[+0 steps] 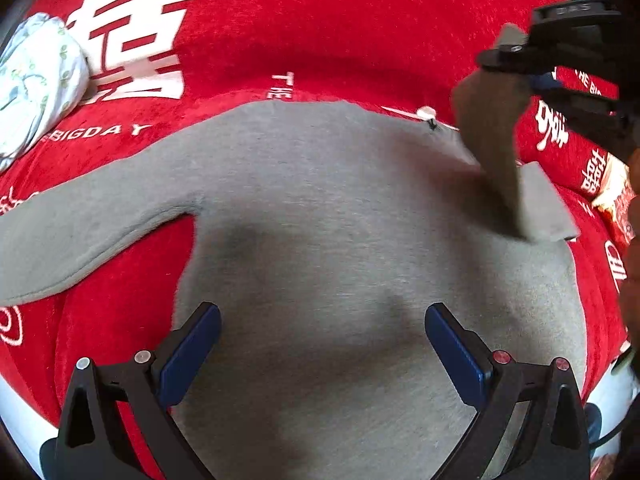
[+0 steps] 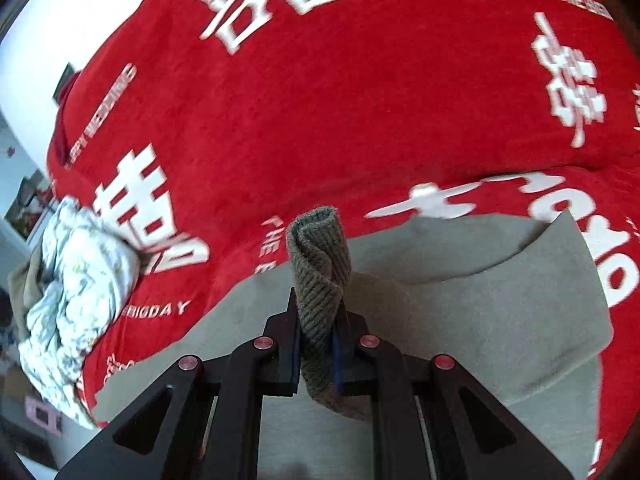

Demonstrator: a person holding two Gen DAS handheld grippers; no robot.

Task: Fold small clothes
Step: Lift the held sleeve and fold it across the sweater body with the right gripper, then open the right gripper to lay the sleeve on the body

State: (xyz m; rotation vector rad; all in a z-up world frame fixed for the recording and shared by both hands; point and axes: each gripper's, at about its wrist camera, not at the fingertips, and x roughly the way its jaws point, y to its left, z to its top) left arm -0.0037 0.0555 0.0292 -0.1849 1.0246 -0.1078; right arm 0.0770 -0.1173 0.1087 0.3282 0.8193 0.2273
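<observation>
- Grey top (image 1: 340,220) is lying spread flat on the red printed blanket (image 1: 320,32).
- Left gripper (image 1: 322,344) is hovering above the top's body, jaws wide, holding nothing.
- Right gripper (image 2: 316,344) is pinching the ribbed sleeve cuff (image 2: 320,264), lifting it above the top.
- A crumpled floral garment (image 2: 76,288) is lying apart.

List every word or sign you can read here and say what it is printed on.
"BIGDAY": white print on the red blanket.
"THE": same blanket, turned sideways.
"THE BIG": blanket, under the right gripper, partly cut off.
"WEDDING": blanket, blurred; the word before it is unreadable.
Large white Chinese characters: blanket.
Gray top: no text.
</observation>
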